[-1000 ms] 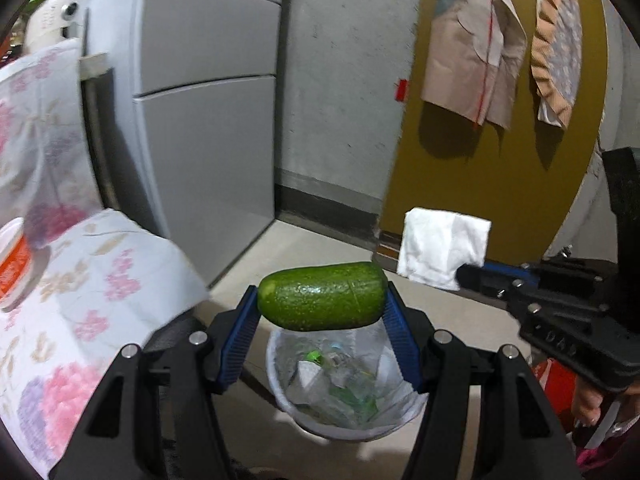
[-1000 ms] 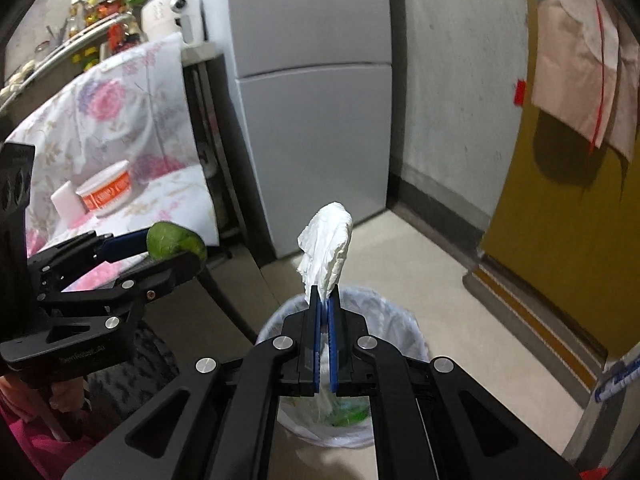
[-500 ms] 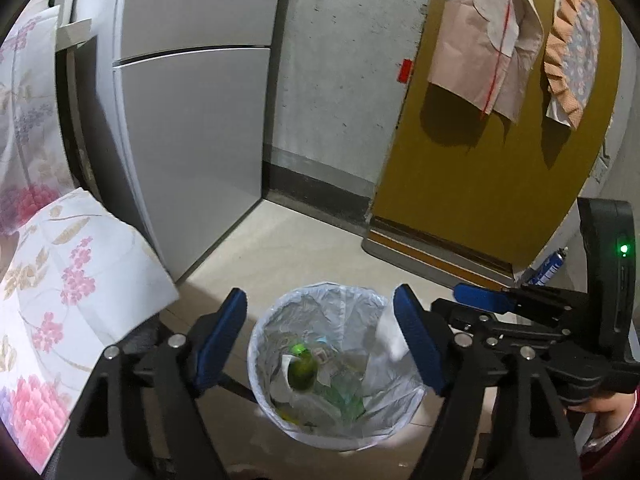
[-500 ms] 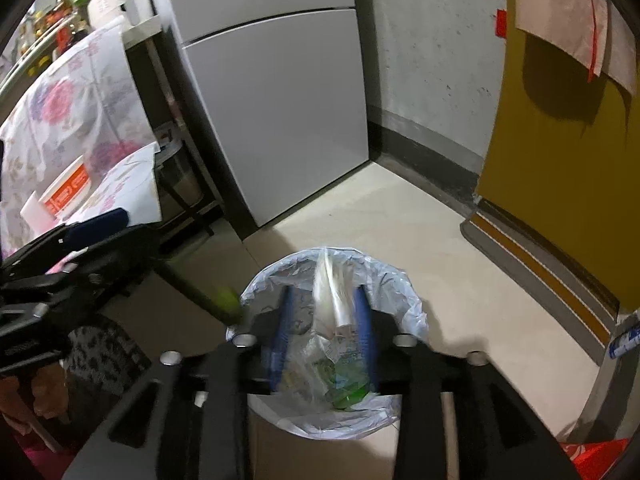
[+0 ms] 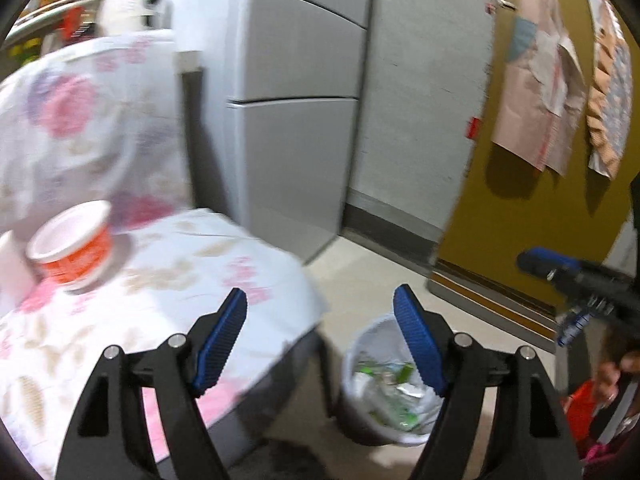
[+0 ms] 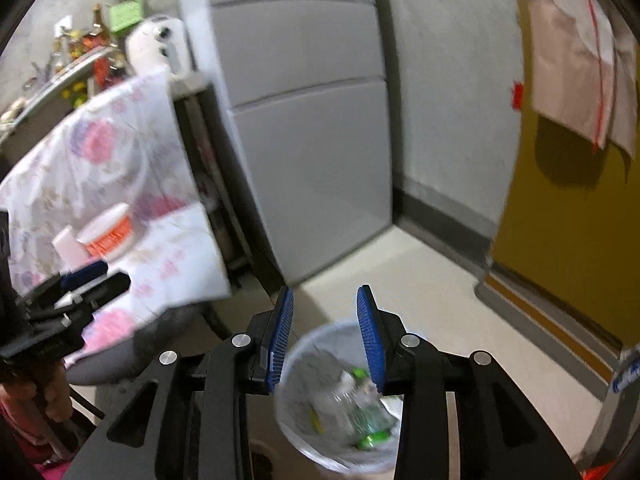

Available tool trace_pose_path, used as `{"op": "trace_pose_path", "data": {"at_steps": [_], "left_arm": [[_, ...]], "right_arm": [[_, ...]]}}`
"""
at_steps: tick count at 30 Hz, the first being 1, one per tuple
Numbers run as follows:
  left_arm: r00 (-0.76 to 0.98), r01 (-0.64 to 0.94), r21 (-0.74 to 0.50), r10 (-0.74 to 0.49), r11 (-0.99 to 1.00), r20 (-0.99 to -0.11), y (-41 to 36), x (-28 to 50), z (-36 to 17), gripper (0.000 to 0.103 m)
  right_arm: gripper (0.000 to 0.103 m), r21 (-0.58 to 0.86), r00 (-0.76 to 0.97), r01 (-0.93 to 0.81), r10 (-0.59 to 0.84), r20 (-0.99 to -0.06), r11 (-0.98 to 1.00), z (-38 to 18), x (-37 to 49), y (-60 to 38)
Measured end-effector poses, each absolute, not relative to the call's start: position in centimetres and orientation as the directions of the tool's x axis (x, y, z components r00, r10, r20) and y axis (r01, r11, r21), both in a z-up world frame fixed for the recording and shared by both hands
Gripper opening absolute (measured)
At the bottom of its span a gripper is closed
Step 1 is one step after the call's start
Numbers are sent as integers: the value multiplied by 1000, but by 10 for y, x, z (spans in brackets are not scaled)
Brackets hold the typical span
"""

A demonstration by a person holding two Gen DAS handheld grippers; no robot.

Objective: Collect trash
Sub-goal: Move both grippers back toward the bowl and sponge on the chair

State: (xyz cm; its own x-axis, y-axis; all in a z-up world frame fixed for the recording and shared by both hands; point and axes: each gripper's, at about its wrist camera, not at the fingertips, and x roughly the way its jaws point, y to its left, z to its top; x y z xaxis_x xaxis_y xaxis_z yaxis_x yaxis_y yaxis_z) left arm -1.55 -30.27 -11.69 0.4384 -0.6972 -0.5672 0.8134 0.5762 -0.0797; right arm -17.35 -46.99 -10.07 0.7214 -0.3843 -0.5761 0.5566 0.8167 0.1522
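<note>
- Standing tall at the back, a grey fridge fills the corner beside a pale wall, and a mustard-yellow door with paper sheets hung on it sits to the right.
- Draped in a flowered cloth, the table takes up the left side of the left wrist view; an orange-and-white tub rests on it, with a small pale cup just beside the tub.
- On the floor near the table's edge stands the trash bin, lined with a clear bag; bottles, green scraps and wrappers lie inside it, though blur hides the details.
- The left gripper hangs above the table edge and the bin with its blue fingers spread wide and nothing between them.
- The right gripper points down at the bin, its blue fingers parted and bare, the bin's rim showing in the gap.
</note>
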Motion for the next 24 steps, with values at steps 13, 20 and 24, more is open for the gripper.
{"op": "trace_pose_path", "data": {"at_steps": [13,20,24], "left_arm": [[672,518,-20,-421,855,-609,-153,40,-115,82],[759,341,-5,-279,940,-589,-86,69,-103,95],[774,280,-6,-229,960,-591,-66,97,-94,95]], "right_arm": [[65,74,829,225,-151,-538,972,-66,-54,-358],[69,24,829,109,-77,-554,994,-65,10,-309],[69,18,812,88,-61,-580,996,-68,50,-298]]}}
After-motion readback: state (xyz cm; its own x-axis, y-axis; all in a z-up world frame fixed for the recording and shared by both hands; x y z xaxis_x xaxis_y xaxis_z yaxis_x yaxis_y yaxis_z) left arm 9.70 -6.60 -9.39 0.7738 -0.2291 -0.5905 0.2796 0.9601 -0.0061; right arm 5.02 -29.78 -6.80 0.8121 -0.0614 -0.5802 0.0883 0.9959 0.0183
